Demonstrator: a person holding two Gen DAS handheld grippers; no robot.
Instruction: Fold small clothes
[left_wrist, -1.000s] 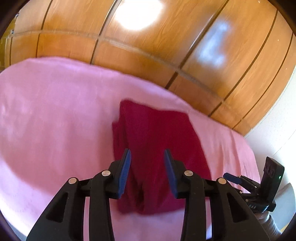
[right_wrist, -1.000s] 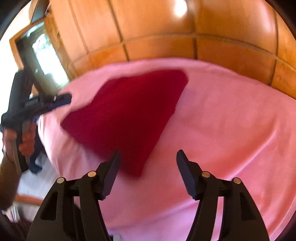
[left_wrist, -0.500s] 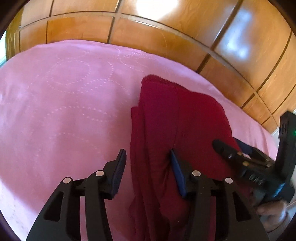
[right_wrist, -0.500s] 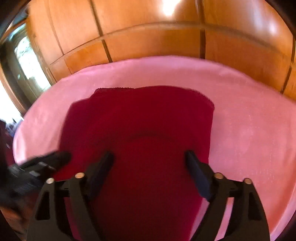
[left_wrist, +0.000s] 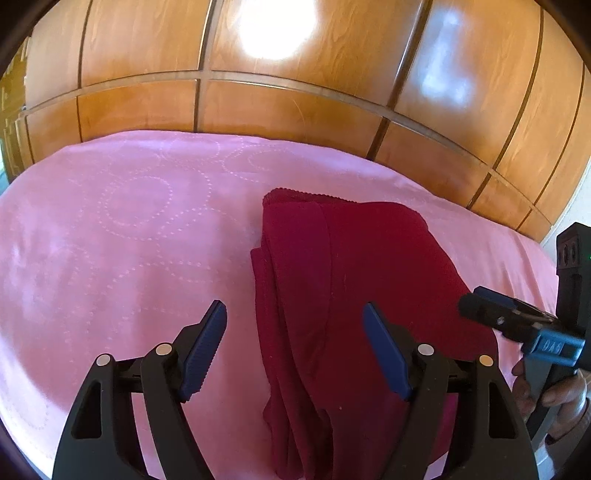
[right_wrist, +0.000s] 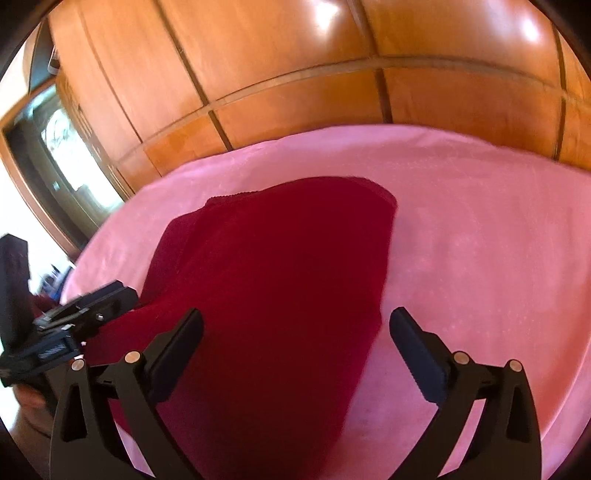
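Both grippers spreading wider since earlier; we are hovering left gripper (left_wrist: 294, 345) and right gripper (right_wrist: 295, 341) agape, gripping nothing, over one folded red garment (left_wrist: 354, 295) lying on pink bedspread (left_wrist: 110, 240).

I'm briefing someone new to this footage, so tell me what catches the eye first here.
The dark red garment stands out at once, lying folded on the pink bedspread, its layered edges toward the left gripper. Both the left gripper and the right gripper hang over it with jaws wide, having just been opening, nothing pinched between them. Behind the bed runs glossy wooden panelling.
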